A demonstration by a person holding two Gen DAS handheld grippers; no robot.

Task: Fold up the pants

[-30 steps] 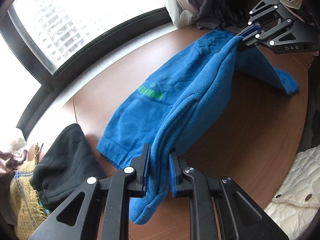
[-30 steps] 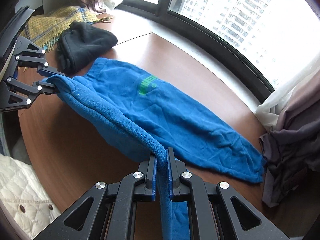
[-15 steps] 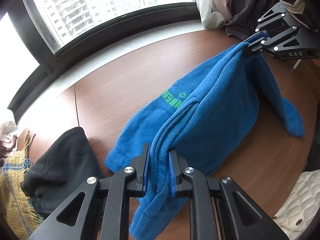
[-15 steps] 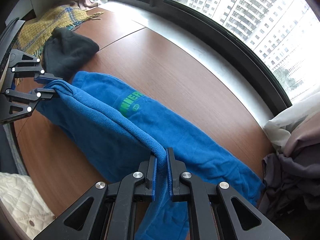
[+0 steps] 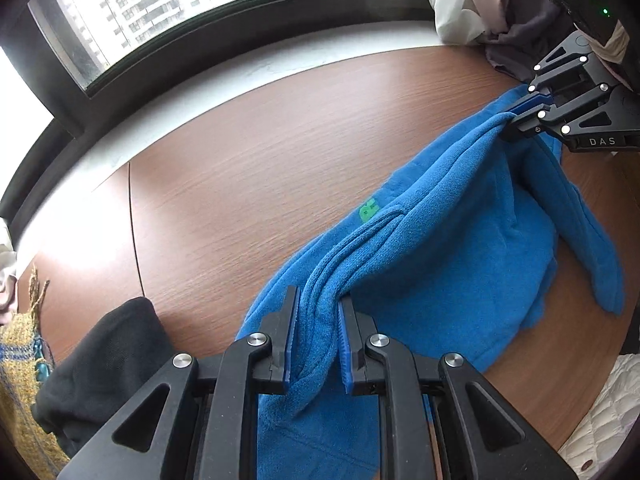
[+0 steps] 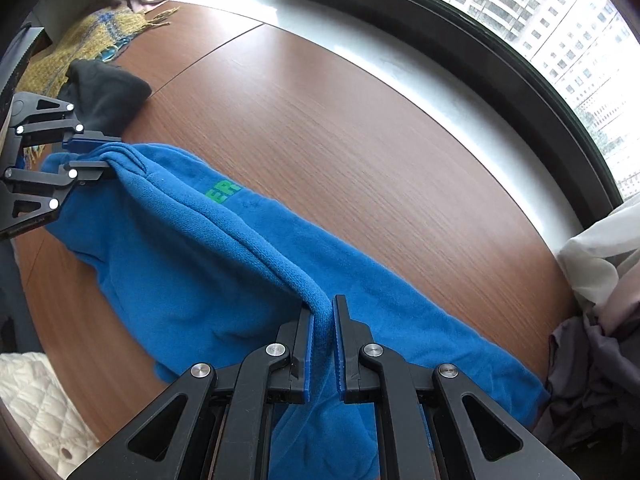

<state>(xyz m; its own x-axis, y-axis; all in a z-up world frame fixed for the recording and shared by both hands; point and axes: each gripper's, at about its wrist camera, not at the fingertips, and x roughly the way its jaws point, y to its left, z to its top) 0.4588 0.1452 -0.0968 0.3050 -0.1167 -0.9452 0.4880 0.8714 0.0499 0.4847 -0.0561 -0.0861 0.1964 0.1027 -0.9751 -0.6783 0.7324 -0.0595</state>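
Observation:
The blue fleece pants [image 5: 440,248] with a green logo [image 5: 369,211] lie partly on the brown wooden table [image 5: 260,168]. My left gripper [image 5: 318,312] is shut on a bunched edge of the pants at one end. My right gripper [image 6: 321,312] is shut on the same raised edge at the other end [image 6: 224,236]. The held edge is lifted and stretched between the two grippers, over the lower layer on the table. The right gripper also shows in the left wrist view [image 5: 516,118], the left gripper in the right wrist view [image 6: 90,154].
A black garment [image 5: 104,364] and a yellow knitted scarf [image 6: 80,40] lie at the left end. Grey and white cloths [image 6: 600,300] pile at the right end. A white quilted item [image 6: 32,396] lies beyond the near table edge. A window sill [image 5: 240,68] runs behind.
Both grippers have carried the lifted edge toward the window, over the lower layer. The green logo is now mostly covered. Both stay shut on the pants.

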